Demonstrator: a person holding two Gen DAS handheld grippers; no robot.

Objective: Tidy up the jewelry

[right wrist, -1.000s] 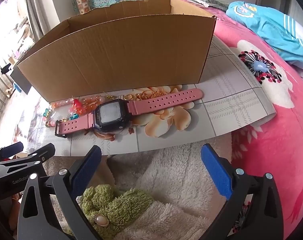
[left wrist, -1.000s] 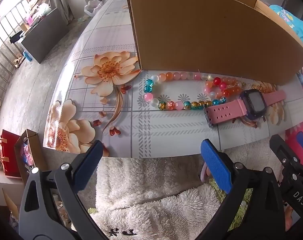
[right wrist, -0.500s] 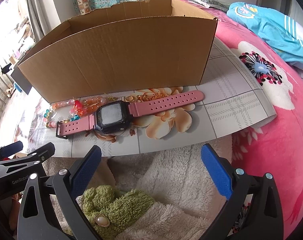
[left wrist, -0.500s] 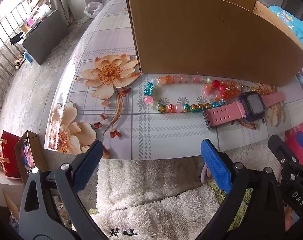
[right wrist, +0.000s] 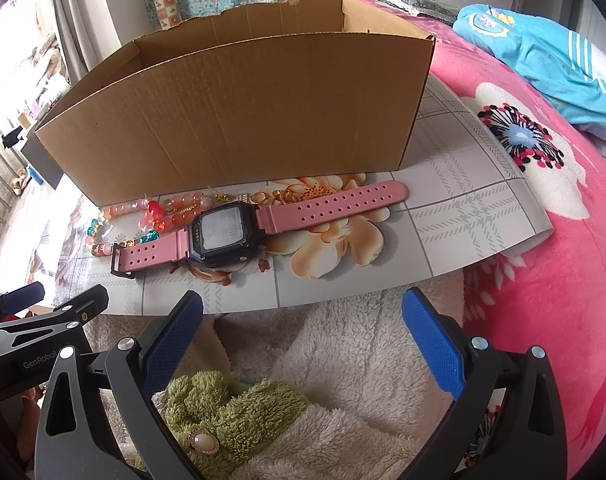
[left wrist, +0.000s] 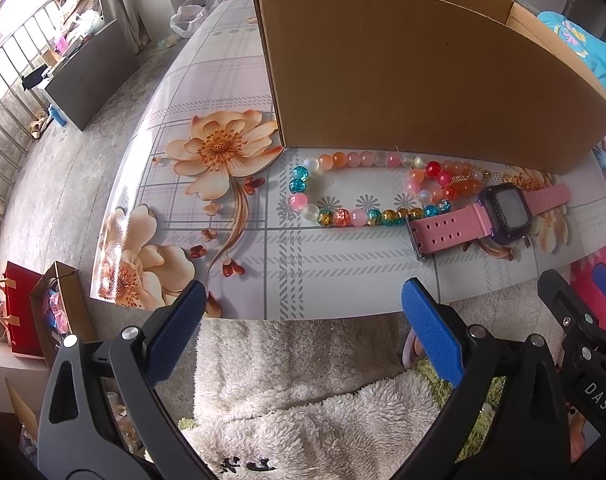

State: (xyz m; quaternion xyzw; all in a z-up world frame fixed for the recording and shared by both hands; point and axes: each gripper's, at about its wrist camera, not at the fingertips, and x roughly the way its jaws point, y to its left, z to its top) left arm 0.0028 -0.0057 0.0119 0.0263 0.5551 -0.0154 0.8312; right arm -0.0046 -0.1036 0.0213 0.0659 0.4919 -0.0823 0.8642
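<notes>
Ahead of the spread left gripper (left wrist: 301, 332) lies a bead necklace (left wrist: 343, 214); ahead of the spread right gripper (right wrist: 303, 330), a pink watch (right wrist: 223, 236); behind both stands a cardboard box (right wrist: 239, 116), contents hidden

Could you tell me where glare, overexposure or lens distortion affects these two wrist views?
Left wrist view: the window at upper left is blown out, glare sheens the floral mat's left edge, and the fisheye bows the cardboard box. Right wrist view: the left side washes out past the beaded necklace, the watch screen reflects light, and the mat's edges curve.
</notes>
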